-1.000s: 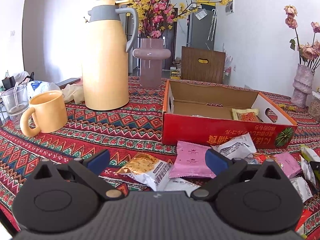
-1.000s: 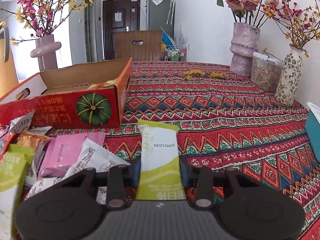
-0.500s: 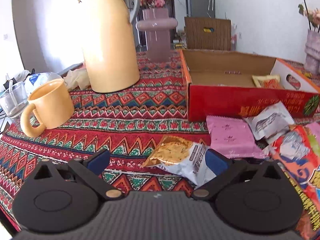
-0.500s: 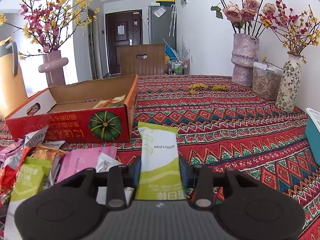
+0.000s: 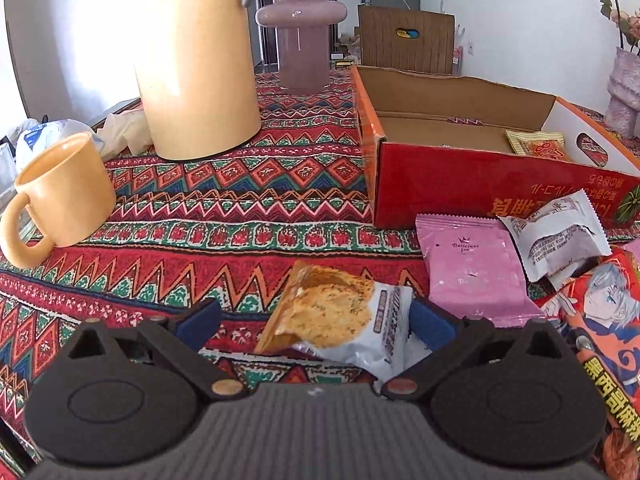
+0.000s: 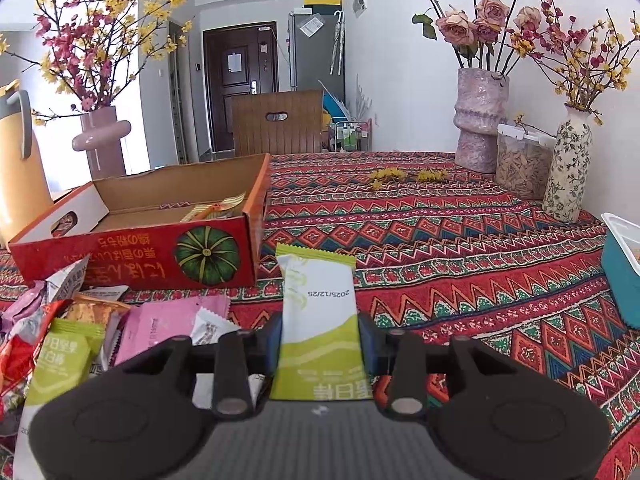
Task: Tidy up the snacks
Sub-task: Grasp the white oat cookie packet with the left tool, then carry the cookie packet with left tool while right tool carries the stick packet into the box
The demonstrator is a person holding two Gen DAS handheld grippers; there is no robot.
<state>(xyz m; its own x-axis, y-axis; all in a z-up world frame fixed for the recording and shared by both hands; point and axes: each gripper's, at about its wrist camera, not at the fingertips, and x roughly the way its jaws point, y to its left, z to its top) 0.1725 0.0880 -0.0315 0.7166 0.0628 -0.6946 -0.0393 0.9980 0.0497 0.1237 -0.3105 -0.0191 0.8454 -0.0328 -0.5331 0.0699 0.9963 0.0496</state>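
Two grippers are at work over a desk [image 6: 460, 240] covered with a red zigzag-patterned cloth. The right gripper [image 6: 320, 340] has its fingers pinching one green-and-white snack packet [image 6: 318, 320] by its long edges; the packet sticks straight out ahead, clear of the cloth, and carries a printed date. The left gripper [image 5: 316, 320] has its fingers spread wide, with one cookie packet [image 5: 340, 316] lying on the cloth between them; the right finger is just at the packet's white end, and whether it touches cannot be told. That packet is part clear orange, showing a crumbly golden cookie, and part white with print. Beside it lie one pink packet [image 5: 472, 276], one white packet [image 5: 560, 236] and one red packet with a cartoon figure [image 5: 600, 320]; the right wrist view shows a second green packet [image 6: 60, 364] in the same heap. One open cardboard box [image 5: 440, 184], red outside with a green pumpkin print, stands just behind the heap and holds one yellow-and-orange packet [image 5: 538, 146] at its far right end; the rest of its floor that shows is bare. To the left stand one yellow mug [image 5: 64, 196], one tall yellow jug [image 5: 196, 60] and one pink vase [image 5: 302, 36]. On the right wrist view two more vases with flowers [image 6: 480, 120] [image 6: 568, 172] flank one clear lidded tub [image 6: 522, 164] of pale strips.
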